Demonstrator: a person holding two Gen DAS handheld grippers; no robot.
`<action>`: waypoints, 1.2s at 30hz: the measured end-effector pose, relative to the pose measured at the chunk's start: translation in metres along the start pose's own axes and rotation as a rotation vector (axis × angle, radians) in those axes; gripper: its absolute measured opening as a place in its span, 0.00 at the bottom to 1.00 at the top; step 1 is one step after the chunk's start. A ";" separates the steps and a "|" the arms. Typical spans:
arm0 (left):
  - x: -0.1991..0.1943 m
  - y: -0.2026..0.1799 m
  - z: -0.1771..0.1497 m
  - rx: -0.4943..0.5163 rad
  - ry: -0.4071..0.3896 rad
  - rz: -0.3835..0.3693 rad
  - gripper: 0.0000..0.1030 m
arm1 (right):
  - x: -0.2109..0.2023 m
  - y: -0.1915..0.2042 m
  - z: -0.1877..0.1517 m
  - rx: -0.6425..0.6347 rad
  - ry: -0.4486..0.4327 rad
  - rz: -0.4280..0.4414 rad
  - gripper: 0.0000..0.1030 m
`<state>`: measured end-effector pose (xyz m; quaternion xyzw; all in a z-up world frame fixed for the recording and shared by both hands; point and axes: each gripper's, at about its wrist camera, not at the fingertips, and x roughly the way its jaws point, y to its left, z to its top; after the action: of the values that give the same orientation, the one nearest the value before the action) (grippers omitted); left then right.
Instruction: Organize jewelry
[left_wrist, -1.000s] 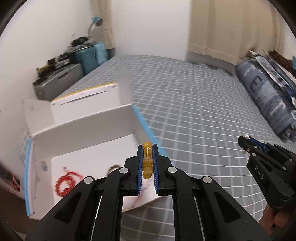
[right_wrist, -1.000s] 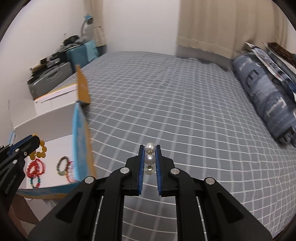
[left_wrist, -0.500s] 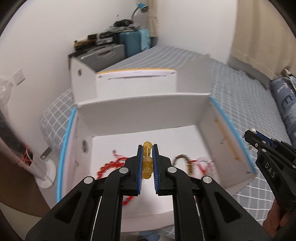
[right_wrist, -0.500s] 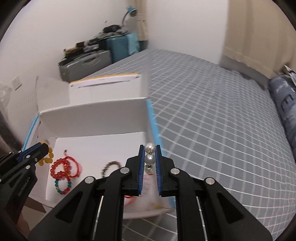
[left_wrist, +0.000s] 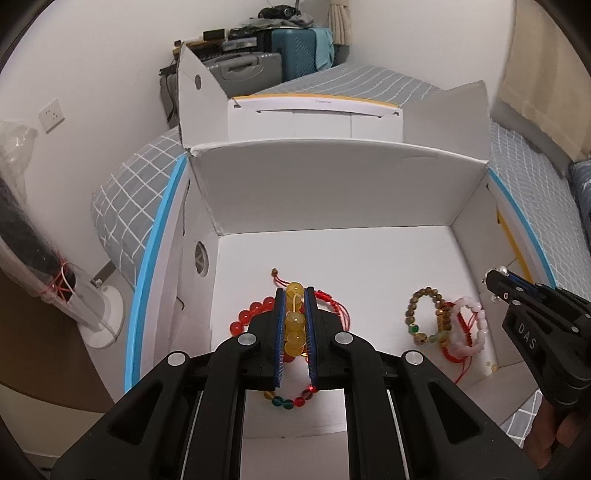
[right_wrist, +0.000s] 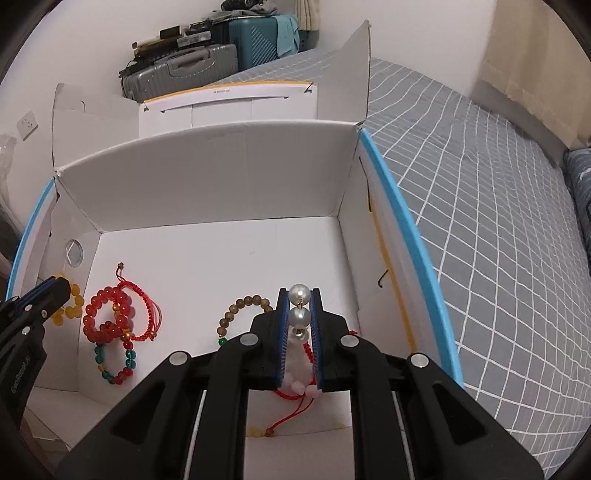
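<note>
both grippers arrive over the box, beads in hand

left wrist: the left gripper, over the bed a second ago, now hangs above the white box, pinching yellow beads over the red bracelets. right wrist: the right gripper has swung in too, clamped on a pearl strand above the brown bracelet; dropping looks next.

Bedroom: bed, suitcases, curtain

Lettering on the grippers only
"DAS" stands in white on the right gripper; the left gripper shows partly legible print along its black body, perhaps "GenRobot".
</note>
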<state>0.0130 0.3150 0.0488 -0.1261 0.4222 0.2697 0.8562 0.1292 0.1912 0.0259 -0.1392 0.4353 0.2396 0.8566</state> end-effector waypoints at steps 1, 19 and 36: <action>0.001 0.001 0.000 -0.002 0.001 0.000 0.10 | 0.002 0.000 0.000 0.000 0.005 0.004 0.10; -0.053 0.013 -0.025 -0.046 -0.114 -0.013 0.84 | -0.077 -0.009 -0.020 0.003 -0.194 0.075 0.85; -0.099 0.005 -0.096 0.000 -0.218 -0.013 0.94 | -0.107 -0.020 -0.101 -0.011 -0.239 0.080 0.93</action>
<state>-0.1015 0.2411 0.0687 -0.0986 0.3258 0.2761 0.8988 0.0170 0.0987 0.0551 -0.0971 0.3341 0.2907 0.8913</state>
